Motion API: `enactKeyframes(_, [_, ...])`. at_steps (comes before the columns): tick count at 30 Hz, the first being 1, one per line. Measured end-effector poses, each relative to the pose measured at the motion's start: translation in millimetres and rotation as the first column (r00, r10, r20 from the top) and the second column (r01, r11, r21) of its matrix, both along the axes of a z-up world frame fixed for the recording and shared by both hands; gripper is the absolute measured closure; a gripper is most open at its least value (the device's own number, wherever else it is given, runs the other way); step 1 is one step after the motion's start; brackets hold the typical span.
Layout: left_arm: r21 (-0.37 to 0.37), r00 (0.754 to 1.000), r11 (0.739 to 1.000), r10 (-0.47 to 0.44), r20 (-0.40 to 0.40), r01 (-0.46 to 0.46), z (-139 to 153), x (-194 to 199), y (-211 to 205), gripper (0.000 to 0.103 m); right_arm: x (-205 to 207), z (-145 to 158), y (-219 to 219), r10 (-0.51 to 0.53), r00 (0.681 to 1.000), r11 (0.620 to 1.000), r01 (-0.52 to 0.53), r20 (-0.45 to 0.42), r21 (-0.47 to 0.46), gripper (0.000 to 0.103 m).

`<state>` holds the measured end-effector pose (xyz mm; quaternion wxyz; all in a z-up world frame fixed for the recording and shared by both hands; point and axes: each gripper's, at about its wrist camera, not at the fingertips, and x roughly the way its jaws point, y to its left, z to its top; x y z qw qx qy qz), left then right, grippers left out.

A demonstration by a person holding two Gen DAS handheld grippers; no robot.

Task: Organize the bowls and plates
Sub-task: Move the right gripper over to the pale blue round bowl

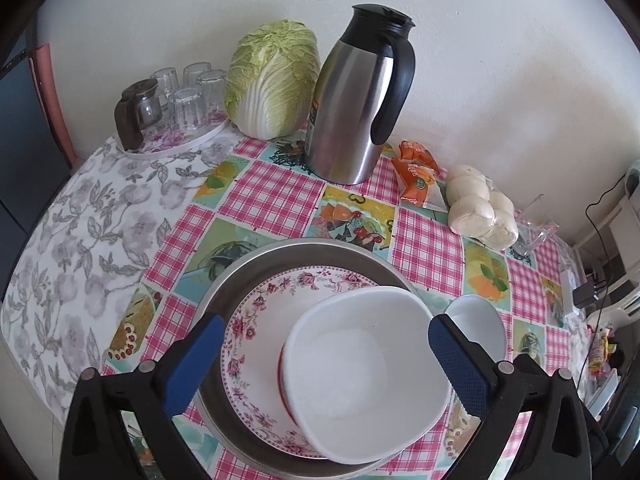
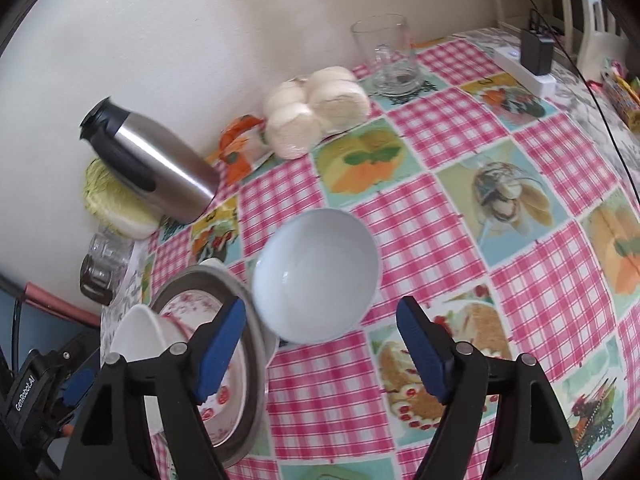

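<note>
Bowl (image 2: 316, 276), small and white, sits on the table (image 2: 480, 208) straight ahead of the right gripper (image 2: 322, 350), whose jaws stand wide and empty. Stack (image 1: 320, 360) lies to its left, under the wide-open left gripper (image 1: 326, 364).

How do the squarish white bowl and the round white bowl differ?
The squarish white bowl has rounded corners; the round white bowl is circular. The squarish one sits stacked on the floral plate; the round one sits beside that stack. Both are plain white and empty.
</note>
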<state>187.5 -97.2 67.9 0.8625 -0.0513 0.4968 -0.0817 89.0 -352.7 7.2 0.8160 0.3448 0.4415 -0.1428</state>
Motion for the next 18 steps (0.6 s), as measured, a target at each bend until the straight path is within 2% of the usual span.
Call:
enactKeyframes(2, [0.006, 1.0, 1.0, 0.0, 0.008, 0.0, -0.2, 0.1, -6.5, 0.0, -3.8, -2.3, -8.3, -0.016, 1.0, 1.0, 0.016, -0.008, -0.011, 0.019])
enactKeyframes(3, [0.011, 1.0, 1.0, 0.0, 0.014, 0.0, -0.4, 0.0, -9.9, 0.0, -5.4, -3.2, -11.5, -0.024, 1.0, 0.999, 0.024, -0.014, -0.022, 0.012])
enactKeyframes(4, [0.019, 1.0, 1.0, 0.001, 0.023, -0.001, -0.2, -0.2, -13.7, 0.0, -7.0, -3.7, -14.2, -0.03, 0.999, 0.999, 0.03, -0.017, -0.032, 0.01])
enactKeyframes(12, [0.059, 0.993, 0.998, -0.032, 0.11, 0.025, 6.1, -4.7, -51.2, 0.0, -11.4, -10.4, -33.3, -0.046, 0.999, 0.996, 0.044, -0.027, -0.078, 0.01])
enactKeyframes(18, [0.022, 0.983, 0.996, -0.084, 0.163, 0.082, 10.9, -6.7, -83.0, 0.0, -10.3, -15.9, -40.7, -0.035, 0.999, 0.995, 0.032, -0.029, -0.096, 0.01])
